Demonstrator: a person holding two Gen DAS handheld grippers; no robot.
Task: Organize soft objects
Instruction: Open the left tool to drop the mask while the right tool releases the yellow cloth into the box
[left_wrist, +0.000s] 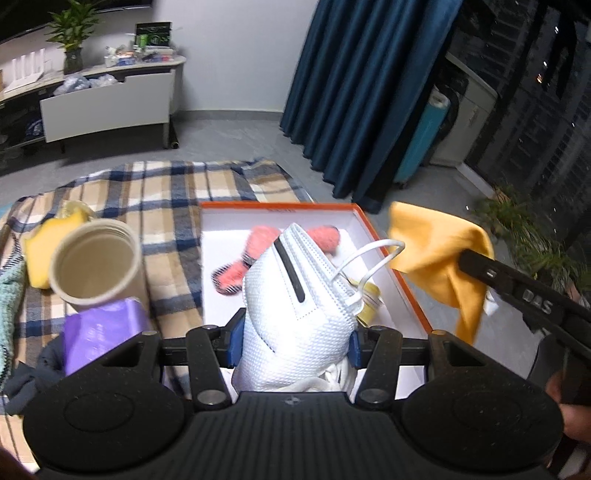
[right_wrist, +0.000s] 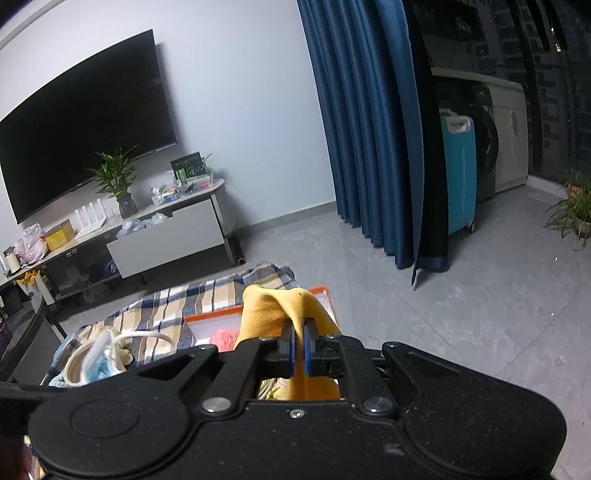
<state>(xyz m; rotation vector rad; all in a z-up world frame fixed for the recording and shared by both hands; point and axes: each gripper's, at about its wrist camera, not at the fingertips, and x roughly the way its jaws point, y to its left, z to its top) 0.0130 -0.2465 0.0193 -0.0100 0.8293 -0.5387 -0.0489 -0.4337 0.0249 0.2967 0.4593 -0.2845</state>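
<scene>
My left gripper (left_wrist: 293, 341) is shut on a white face mask (left_wrist: 295, 302) and holds it over the orange-rimmed white box (left_wrist: 384, 236). A pink fuzzy sock (left_wrist: 258, 254) and a yellowish item (left_wrist: 369, 302) lie in the box. My right gripper (right_wrist: 299, 350) is shut on a yellow cloth (right_wrist: 273, 310); in the left wrist view the cloth (left_wrist: 436, 254) hangs over the box's right edge, held by the right gripper (left_wrist: 469, 264). The box also shows in the right wrist view (right_wrist: 321, 291).
A plaid blanket (left_wrist: 166, 195) covers the surface. On it stand a beige paper cup (left_wrist: 96, 266), a yellow sponge (left_wrist: 40, 254), a purple packet (left_wrist: 99, 332) and a teal knit (left_wrist: 9, 295). A TV stand (left_wrist: 107, 107) and blue curtain (left_wrist: 362, 92) lie beyond.
</scene>
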